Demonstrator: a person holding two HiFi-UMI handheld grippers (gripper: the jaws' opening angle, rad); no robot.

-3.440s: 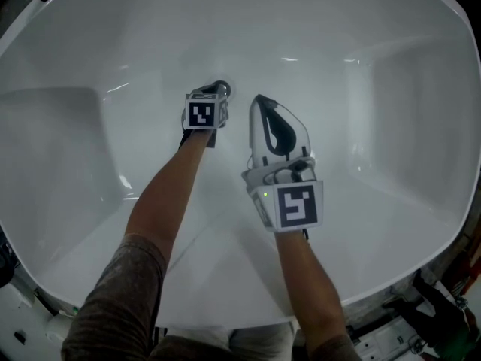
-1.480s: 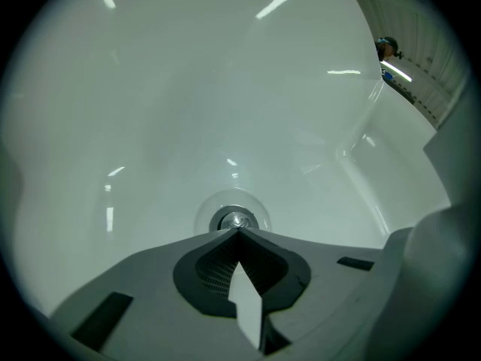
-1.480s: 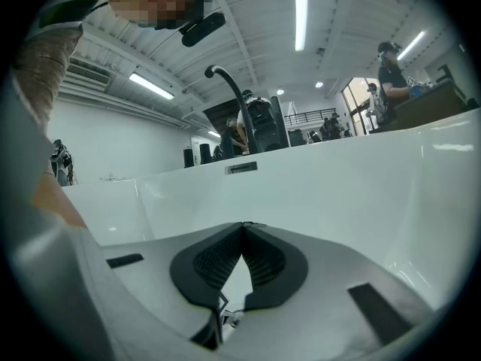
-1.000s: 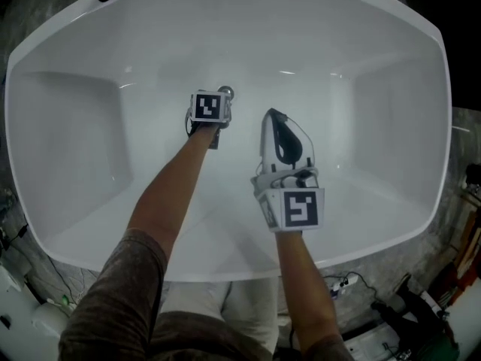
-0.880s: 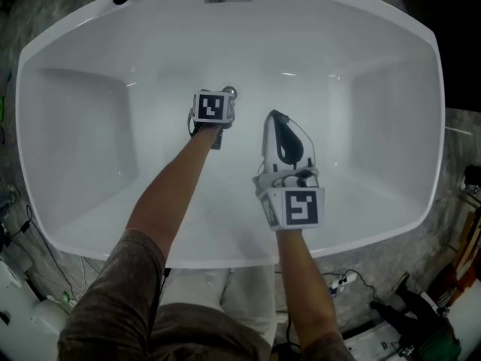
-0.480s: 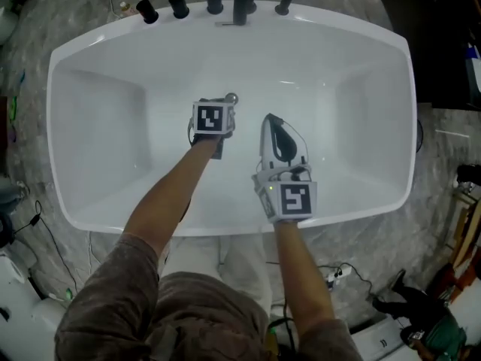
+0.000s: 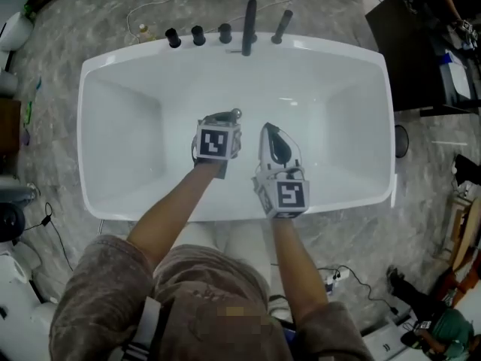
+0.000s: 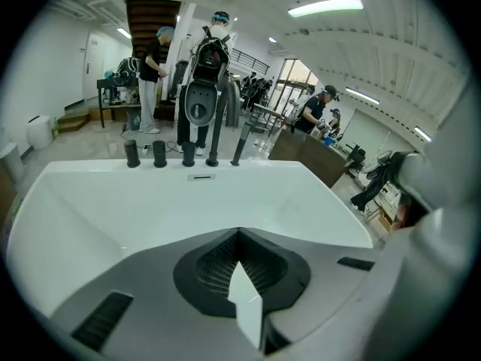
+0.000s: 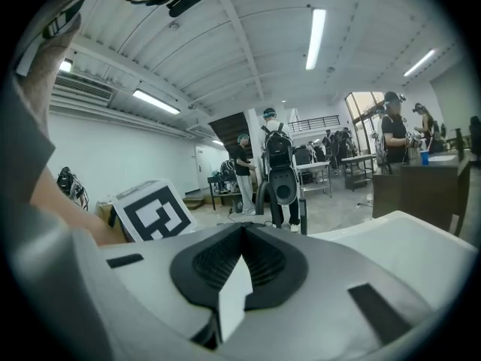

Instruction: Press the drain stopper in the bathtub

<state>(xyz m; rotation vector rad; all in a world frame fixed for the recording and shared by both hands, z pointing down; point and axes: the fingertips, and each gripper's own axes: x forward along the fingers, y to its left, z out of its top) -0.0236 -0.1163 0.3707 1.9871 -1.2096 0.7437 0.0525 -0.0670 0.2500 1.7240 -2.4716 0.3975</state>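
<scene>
The white bathtub [image 7: 323, 43] lies below me, and a small chrome drain stopper [image 7: 236, 113] sits on its floor near the middle. In the head view my left gripper [image 7: 223, 116] has its tips just left of the stopper, and its height above the stopper is unclear. It is shut with nothing held [image 8: 239, 232]. The left gripper view looks level across the tub at the taps and does not show the stopper. My right gripper [image 7: 265, 127] hovers to the stopper's right. It is also shut and empty [image 9: 242, 228], and points up and out over the tub's rim.
A black spout [image 7: 248, 25] and several black knobs [image 7: 198, 34] stand along the tub's far rim [image 8: 188, 165]. Cables lie on the marbled floor around the tub. A dark cabinet [image 7: 413, 51] stands at the right. People stand in the room beyond the taps.
The head camera has risen a long way, so the whole tub and the floor around it show now. Both grippers stay shut over the tub's middle, the left one still by the stopper.
</scene>
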